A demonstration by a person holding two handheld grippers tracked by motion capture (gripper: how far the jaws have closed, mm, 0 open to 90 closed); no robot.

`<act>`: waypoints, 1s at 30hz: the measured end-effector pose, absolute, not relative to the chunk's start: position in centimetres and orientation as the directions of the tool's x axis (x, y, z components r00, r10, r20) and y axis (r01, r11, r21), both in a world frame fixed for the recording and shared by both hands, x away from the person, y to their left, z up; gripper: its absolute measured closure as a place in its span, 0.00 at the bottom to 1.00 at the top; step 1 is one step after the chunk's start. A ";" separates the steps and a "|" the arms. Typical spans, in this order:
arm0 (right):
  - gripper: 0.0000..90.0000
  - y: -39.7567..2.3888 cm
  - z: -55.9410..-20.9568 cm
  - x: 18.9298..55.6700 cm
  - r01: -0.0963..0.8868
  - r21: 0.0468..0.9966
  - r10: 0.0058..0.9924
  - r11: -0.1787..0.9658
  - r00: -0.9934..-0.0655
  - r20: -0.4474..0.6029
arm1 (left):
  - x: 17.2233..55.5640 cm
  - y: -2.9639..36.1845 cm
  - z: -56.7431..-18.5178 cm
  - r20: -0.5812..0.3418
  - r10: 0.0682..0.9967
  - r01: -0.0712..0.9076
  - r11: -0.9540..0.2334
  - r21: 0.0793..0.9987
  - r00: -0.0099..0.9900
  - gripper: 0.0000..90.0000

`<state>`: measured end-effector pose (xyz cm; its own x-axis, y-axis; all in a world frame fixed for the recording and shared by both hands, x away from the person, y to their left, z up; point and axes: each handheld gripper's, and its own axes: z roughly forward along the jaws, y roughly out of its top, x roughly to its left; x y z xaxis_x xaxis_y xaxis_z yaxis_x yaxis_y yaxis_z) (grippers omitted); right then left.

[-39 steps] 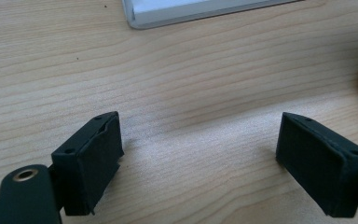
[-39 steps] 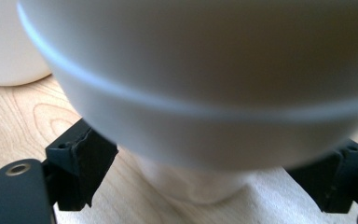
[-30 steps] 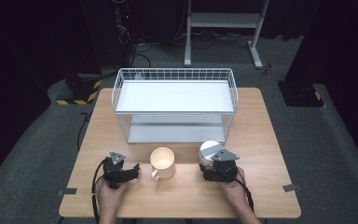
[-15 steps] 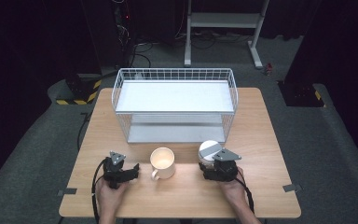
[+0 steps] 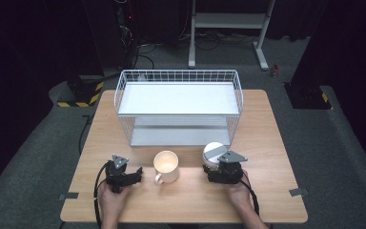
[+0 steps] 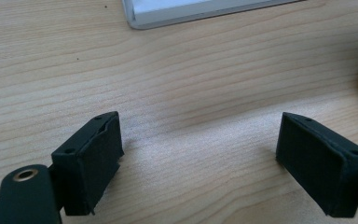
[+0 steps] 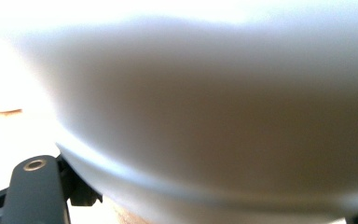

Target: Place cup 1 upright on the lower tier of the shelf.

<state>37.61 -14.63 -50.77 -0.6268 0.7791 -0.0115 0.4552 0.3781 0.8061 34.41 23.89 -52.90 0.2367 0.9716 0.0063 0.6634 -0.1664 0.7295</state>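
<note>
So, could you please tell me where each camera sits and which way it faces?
High view: above the person's side, looking forward and down on the table, wire basket, mug and white cup; both hands, left gripper and right gripper show.
Left gripper view: rides the left gripper, facing bare tabletop between its open jaws.
Right gripper view: pressed close against the white cup; whether the jaws grip it is unclear.
Shared: the cup appears in the high and right gripper views.
</note>
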 end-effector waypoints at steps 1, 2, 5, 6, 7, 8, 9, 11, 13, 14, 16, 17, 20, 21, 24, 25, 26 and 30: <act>0.21 -14.6 -50.7 37.7 0.452 0.806 0.778 0.382 -0.628 -0.017 | 34.4 23.9 -52.9 0.007 0.972 0.663 -0.167 0.730 0.237 0.16; 0.21 -14.6 -50.7 37.7 0.454 0.806 0.780 0.380 -0.625 -0.016 | 34.4 23.9 -52.9 0.007 0.972 0.663 -0.167 0.730 0.237 0.16; 0.21 -14.7 -50.6 37.8 0.465 0.802 0.785 0.374 -0.619 -0.007 | 34.4 23.9 -52.9 0.006 0.972 0.664 -0.166 0.729 0.236 0.16; 0.21 -14.7 -50.6 37.9 0.462 0.804 0.784 0.374 -0.621 -0.008 | 34.4 23.9 -52.9 0.006 0.972 0.664 -0.166 0.729 0.236 0.16; 0.21 -14.8 -50.6 37.9 0.466 0.804 0.784 0.370 -0.620 -0.001 | 34.4 23.9 -52.9 0.006 0.972 0.664 -0.166 0.729 0.236 0.16; 0.21 -14.8 -50.5 37.9 0.464 0.804 0.783 0.372 -0.622 -0.003 | 34.4 23.9 -52.9 0.006 0.972 0.664 -0.166 0.729 0.236 0.16; 0.21 -14.9 -50.5 38.0 0.464 0.804 0.783 0.372 -0.622 -0.003 | 34.4 23.9 -52.9 0.006 0.972 0.663 -0.165 0.730 0.236 0.16; 0.21 -14.9 -50.5 38.1 0.468 0.801 0.785 0.373 -0.619 -0.004 | 34.4 23.9 -52.9 0.006 0.972 0.664 -0.166 0.729 0.236 0.16; 0.21 -15.0 -50.5 38.3 0.473 0.801 0.786 0.368 -0.618 0.003 | 34.4 23.9 -52.9 0.007 0.971 0.663 -0.167 0.729 0.237 0.16; 0.21 -15.0 -50.4 38.4 0.478 0.800 0.788 0.362 -0.616 0.011 | 34.4 23.9 -52.9 0.007 0.971 0.663 -0.167 0.730 0.237 0.16; 0.21 -14.9 -50.2 38.7 0.476 0.800 0.788 0.364 -0.616 0.008 | 34.4 23.9 -52.9 0.009 0.971 0.664 -0.171 0.728 0.240 0.16; 0.21 -14.8 -50.0 38.8 0.475 0.801 0.788 0.364 -0.615 0.007 | 34.4 23.9 -52.9 0.009 0.971 0.664 -0.171 0.727 0.240 0.16; 0.21 -14.5 -49.7 39.2 0.472 0.802 0.788 0.366 -0.616 0.003 | 34.4 23.9 -52.9 0.009 0.971 0.664 -0.171 0.728 0.240 0.16; 0.21 -14.4 -49.7 39.3 0.474 0.800 0.787 0.368 -0.617 0.004 | 34.4 23.9 -52.9 0.009 0.971 0.665 -0.171 0.727 0.240 0.16; 0.21 -14.2 -49.5 39.6 0.477 0.800 0.789 0.363 -0.614 0.008 | 34.4 23.9 -52.9 0.008 0.971 0.664 -0.170 0.728 0.239 0.16; 0.21 -14.1 -49.5 39.7 0.478 0.800 0.789 0.362 -0.614 0.010 | 34.4 23.9 -52.9 0.008 0.971 0.664 -0.170 0.728 0.239 0.16; 0.21 -13.9 -49.5 39.8 0.483 0.798 0.791 0.360 -0.612 0.014 | 34.4 23.9 -52.9 0.009 0.971 0.664 -0.170 0.728 0.239 0.16; 0.21 -13.6 -49.2 40.2 0.477 0.801 0.788 0.362 -0.615 0.010 | 34.4 23.9 -52.9 0.008 0.971 0.664 -0.170 0.728 0.239 0.16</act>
